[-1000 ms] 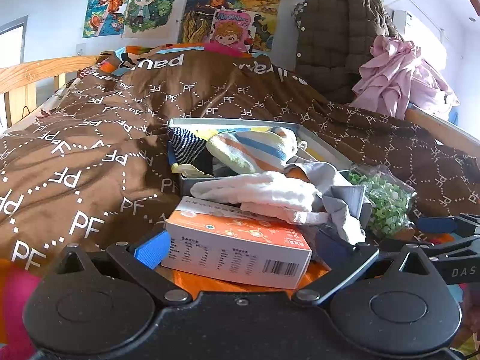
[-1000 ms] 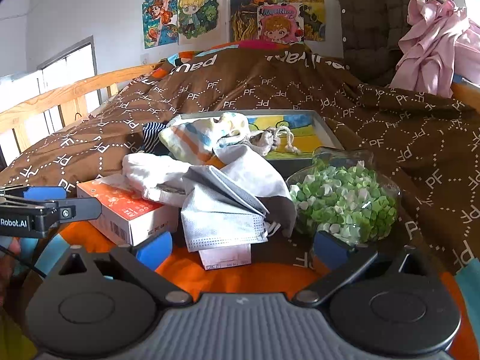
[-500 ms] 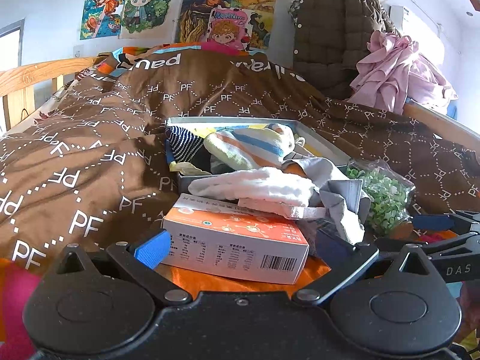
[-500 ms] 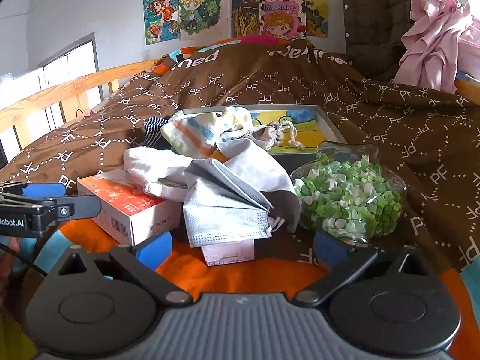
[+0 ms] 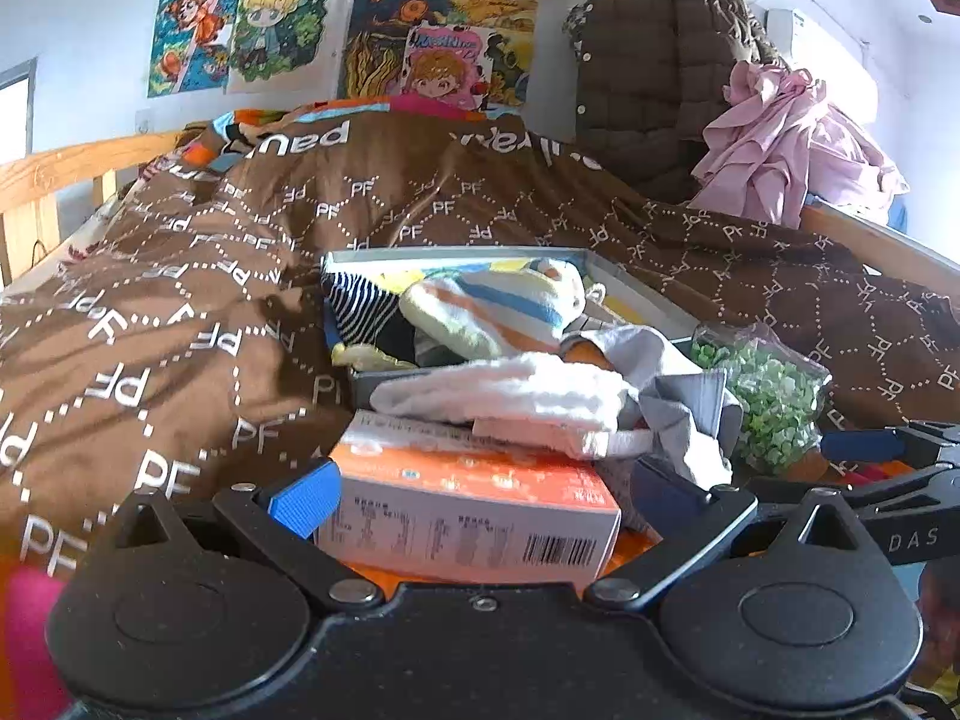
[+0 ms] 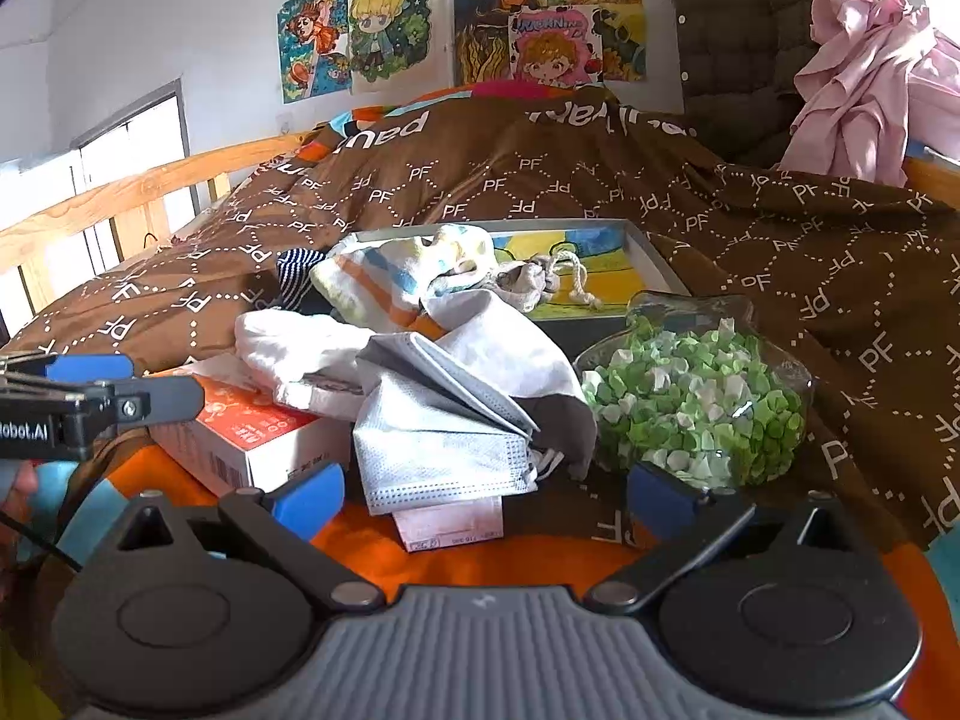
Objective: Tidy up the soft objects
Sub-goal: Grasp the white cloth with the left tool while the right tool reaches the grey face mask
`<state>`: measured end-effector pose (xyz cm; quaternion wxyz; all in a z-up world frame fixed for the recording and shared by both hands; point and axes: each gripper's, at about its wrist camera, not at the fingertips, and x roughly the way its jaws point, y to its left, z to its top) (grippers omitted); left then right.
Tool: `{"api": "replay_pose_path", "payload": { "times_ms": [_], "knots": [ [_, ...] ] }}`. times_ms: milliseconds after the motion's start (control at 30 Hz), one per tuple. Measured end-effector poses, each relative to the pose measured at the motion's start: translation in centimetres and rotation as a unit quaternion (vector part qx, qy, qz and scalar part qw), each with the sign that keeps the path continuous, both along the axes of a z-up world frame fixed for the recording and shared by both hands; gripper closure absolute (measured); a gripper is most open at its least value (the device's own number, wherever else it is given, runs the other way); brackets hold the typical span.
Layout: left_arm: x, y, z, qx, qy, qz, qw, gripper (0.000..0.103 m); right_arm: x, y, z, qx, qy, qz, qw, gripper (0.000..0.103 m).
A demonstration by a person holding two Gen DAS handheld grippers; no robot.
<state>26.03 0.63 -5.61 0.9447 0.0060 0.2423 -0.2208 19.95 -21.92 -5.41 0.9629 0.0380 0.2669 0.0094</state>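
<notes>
Now, change: both views sit a little closer to the pile than a second ago; nothing in it has shifted.
Left gripper [image 5: 480, 492]: spread, empty, fingers either side of the orange box [image 5: 474, 498], not touching.
Right gripper [image 6: 486, 495]: spread, empty, facing the mask [image 6: 444, 450].
Soft things: white cloth [image 5: 510, 396] and mask lie on the box, near the tray [image 6: 648, 258]; striped cloth [image 6: 384, 288] already in it.
Bag [image 6: 696, 396]: right of the pile.
Meaning: approach only, judged; nothing picked yet.

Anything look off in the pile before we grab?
Yes. The white cloth and face mask sit outside the tray, draped over the orange box. The striped towel spills over the tray's near edge.
</notes>
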Motion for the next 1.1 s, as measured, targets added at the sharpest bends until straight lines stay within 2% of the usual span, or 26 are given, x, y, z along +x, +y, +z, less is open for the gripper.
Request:
{"api": "replay_pose_path", "payload": {
  "times_ms": [767, 933, 1100],
  "knots": [
    [3.9, -2.3, 0.8, 0.020, -0.022, -0.042, 0.9987, 0.001, 1.3, -0.7, -1.3, 0.019, -0.008, 0.006, 1.000, 0.000],
    [4.8, -2.9, 0.7, 0.030, -0.023, -0.060, 0.9975, 0.001, 1.6, -0.4, -1.5, 0.000, -0.015, 0.014, 1.000, 0.000],
    [6.1, -3.3, 0.6, 0.035, -0.007, -0.076, 0.9965, 0.001, 2.0, 0.2, -1.6, -0.022, -0.029, 0.023, 0.999, 0.000]
  ]
}}
